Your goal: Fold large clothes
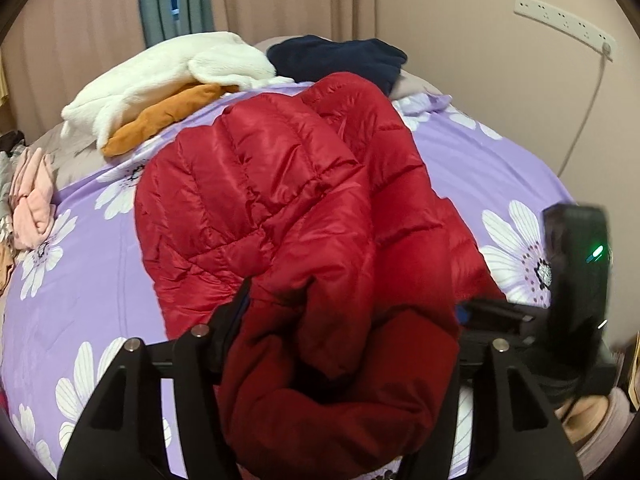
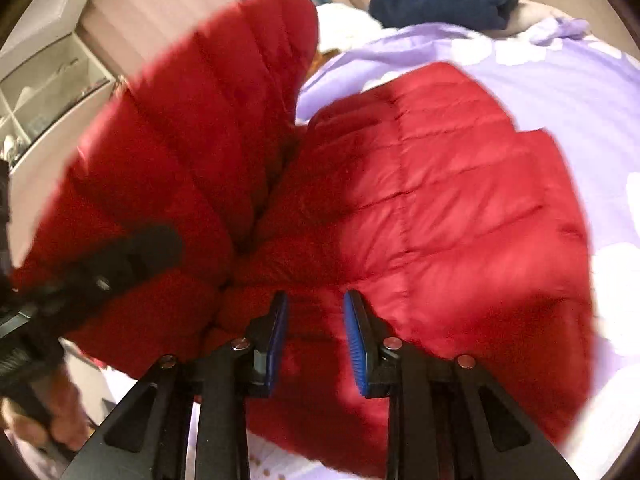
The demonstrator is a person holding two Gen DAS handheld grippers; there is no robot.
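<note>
A red quilted puffer jacket (image 1: pixel 280 200) lies on a bed with a purple flowered cover (image 1: pixel 80 280). A thick bunch of it fills my left gripper (image 1: pixel 352 308), whose fingers press on it from both sides, and one part hangs down toward the camera. In the right wrist view the jacket (image 2: pixel 440 200) spreads out ahead with one fold raised at the left. My right gripper (image 2: pixel 316 320) has its blue pads closed on the jacket's near edge. One finger (image 2: pixel 136 252) of the left gripper shows black and blurred against the raised fold.
At the bed's far end lie a white fleece (image 1: pixel 168 76), an orange garment (image 1: pixel 160 120) and a navy garment (image 1: pixel 340 60). Pink clothes (image 1: pixel 32 196) are heaped at the left edge. A socket strip (image 1: pixel 564 20) with a cable hangs on the right wall. Shelves (image 2: pixel 48 92) stand to the left.
</note>
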